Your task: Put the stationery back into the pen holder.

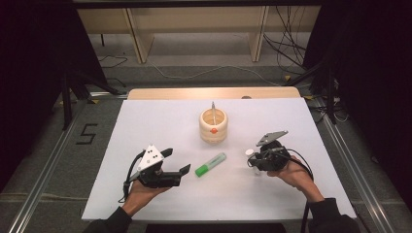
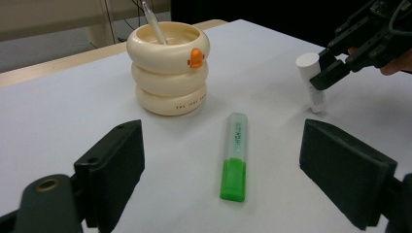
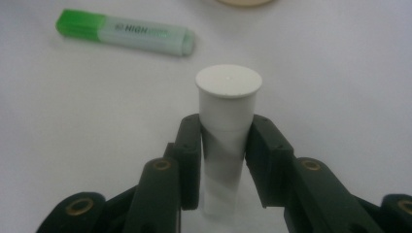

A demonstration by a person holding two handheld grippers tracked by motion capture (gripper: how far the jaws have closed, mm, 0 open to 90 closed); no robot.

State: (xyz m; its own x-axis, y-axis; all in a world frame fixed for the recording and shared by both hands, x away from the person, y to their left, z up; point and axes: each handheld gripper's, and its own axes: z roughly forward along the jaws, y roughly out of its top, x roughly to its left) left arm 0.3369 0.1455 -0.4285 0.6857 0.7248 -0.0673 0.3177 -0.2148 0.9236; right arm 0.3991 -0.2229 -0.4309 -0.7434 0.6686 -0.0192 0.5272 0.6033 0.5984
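right gripper (image 3: 223,160) clamps the white plastic tube (image 3: 227,121) upright at the table's right, likely bound for the cream ringed pen pot (image 1: 213,126); left gripper (image 2: 223,170) waits wide open over the green highlighter (image 2: 234,155), lined up to grab it

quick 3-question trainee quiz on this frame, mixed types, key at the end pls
1. True or false: the right gripper is shut on the white tube.
2. Which thing lies on the table between the two grippers? A) a green highlighter B) a pair of scissors C) a spoon
3. Fill in: the left gripper has its jaws ____ and holds nothing.

Key:
1. True. In the right gripper view both pads press on the tube's sides.
2. A. The green highlighter lies flat in front of the cream ringed holder, which has a pen standing in it.
3. Open. The jaws stand wide apart, short of the highlighter.
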